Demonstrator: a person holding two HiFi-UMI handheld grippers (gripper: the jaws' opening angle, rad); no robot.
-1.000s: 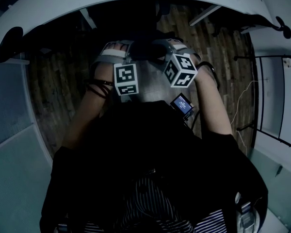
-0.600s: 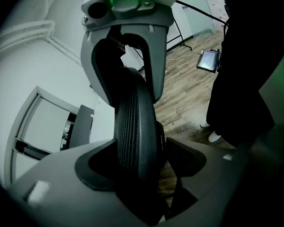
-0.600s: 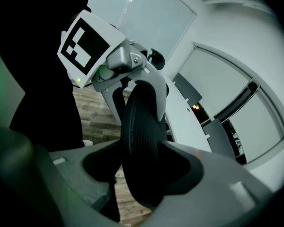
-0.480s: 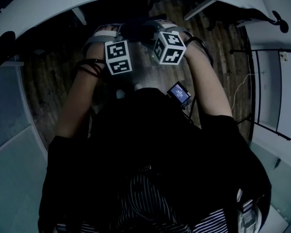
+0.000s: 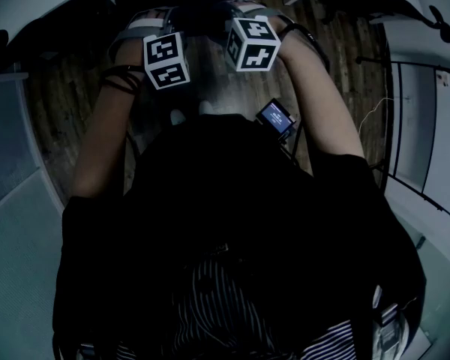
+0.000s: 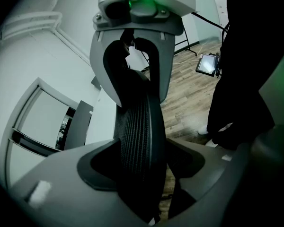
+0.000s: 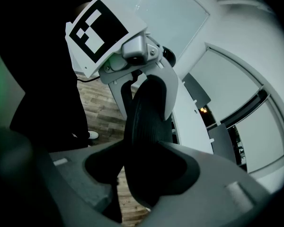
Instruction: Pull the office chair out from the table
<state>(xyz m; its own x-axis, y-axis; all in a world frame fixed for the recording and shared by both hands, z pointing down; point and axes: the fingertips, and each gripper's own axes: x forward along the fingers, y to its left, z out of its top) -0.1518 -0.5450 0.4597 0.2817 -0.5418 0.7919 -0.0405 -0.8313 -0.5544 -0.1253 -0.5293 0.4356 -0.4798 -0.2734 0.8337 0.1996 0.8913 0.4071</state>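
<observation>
At the far edge of the head view, under the curved white table (image 5: pixel 37 2), the office chair (image 6: pixel 138 136) is standing with the top of its backrest between both tools. The backrest is showing black ribbed mesh in a smooth pale-grey plastic frame, narrow and rounded at the rim.

The left gripper (image 6: pixel 139 167) is closing its matte grey jaws on the rim, and the mesh is filling the gap, seemingly touching both pads. The right gripper (image 7: pixel 143 171) is closing likewise on the rim just to the right. The floor (image 5: pixel 67 103) is showing dark wood planks. The person's top (image 5: pixel 232 223) is black.

Against one second ago, the marker cubes (image 5: pixel 166 60) are sitting higher in the head view, the table's far edge is slipping out at the top, and the small lit screen (image 5: pixel 276 118) is riding higher too.

The head view is hiding the jaws behind the cubes, so only the gripper views are showing the grip. The left gripper view alone is showing a green light (image 6: pixel 144 4) on the other tool. The right gripper view alone is showing glazed partitions (image 7: pixel 236 108) at far right.
</observation>
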